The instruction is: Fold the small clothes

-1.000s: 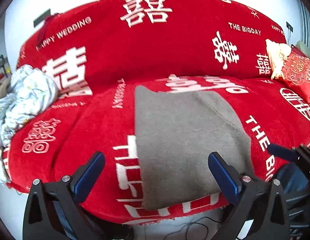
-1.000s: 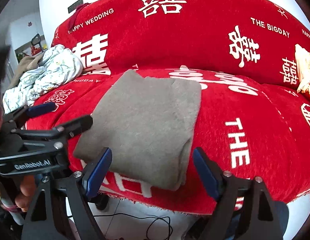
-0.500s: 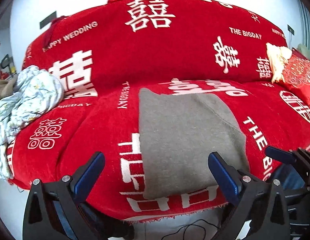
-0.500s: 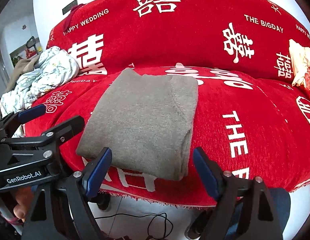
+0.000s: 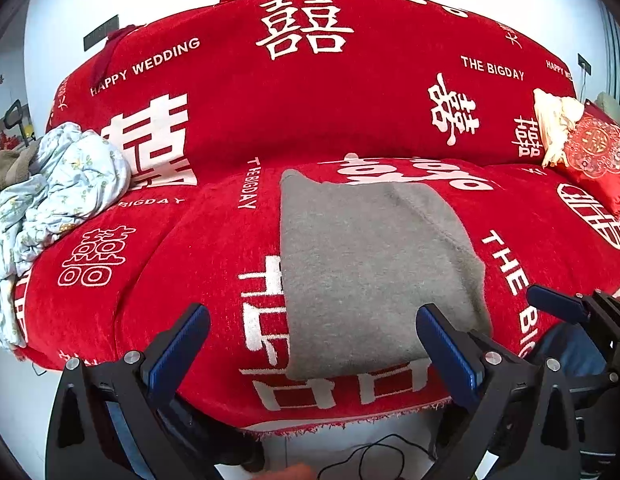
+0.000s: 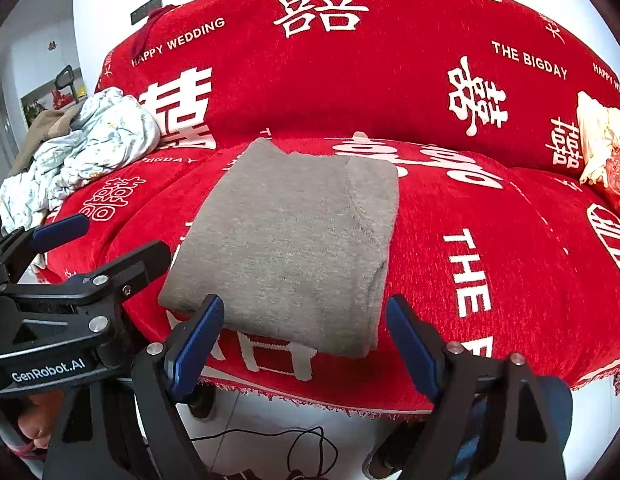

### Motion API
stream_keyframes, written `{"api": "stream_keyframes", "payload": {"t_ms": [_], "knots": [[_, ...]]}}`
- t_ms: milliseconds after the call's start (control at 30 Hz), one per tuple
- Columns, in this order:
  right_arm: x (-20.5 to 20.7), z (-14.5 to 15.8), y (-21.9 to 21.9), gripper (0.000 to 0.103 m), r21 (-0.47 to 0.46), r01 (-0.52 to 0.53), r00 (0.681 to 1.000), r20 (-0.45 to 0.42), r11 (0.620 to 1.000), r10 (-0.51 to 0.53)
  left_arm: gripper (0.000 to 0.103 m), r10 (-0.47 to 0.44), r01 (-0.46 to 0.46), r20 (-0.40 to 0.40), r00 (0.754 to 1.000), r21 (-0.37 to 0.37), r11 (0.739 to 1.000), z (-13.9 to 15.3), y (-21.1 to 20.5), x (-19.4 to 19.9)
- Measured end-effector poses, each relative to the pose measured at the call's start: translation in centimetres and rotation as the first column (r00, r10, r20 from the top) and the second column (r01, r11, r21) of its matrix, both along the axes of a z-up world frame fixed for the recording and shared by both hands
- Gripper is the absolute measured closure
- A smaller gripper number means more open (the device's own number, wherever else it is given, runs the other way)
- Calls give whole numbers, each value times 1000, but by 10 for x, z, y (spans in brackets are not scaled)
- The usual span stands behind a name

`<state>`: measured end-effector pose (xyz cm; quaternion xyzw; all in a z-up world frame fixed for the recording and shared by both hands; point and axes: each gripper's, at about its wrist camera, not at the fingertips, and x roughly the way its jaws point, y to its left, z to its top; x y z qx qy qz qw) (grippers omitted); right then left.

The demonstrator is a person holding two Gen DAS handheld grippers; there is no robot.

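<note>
A grey knitted garment lies folded into a neat rectangle on the red sofa seat; it also shows in the right wrist view. My left gripper is open and empty, held off the sofa's front edge just before the garment's near edge. My right gripper is open and empty, also in front of the garment's near edge. The left gripper shows at the left of the right wrist view. The right gripper shows at the right of the left wrist view.
A crumpled pale floral cloth pile lies on the sofa's left end, also in the right wrist view. Red embroidered cushions sit at the right end. A black cable lies on the white floor below the sofa's fringe.
Both grippers have drawn back and tilted up a little from the sofa; the garment sits slightly farther off in view. It has not moved on the seat. Both jaws stay open.
</note>
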<state>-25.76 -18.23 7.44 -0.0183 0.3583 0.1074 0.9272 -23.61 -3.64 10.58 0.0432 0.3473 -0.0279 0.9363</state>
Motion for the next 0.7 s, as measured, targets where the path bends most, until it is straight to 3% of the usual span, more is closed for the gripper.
{"api": "stream_keyframes", "payload": {"t_ms": [700], "knots": [[-2, 1, 0, 18, -2, -1, 1000, -3, 1000, 1, 0, 1, -1, -23, 1000, -9, 1000, -3, 1, 2]]}}
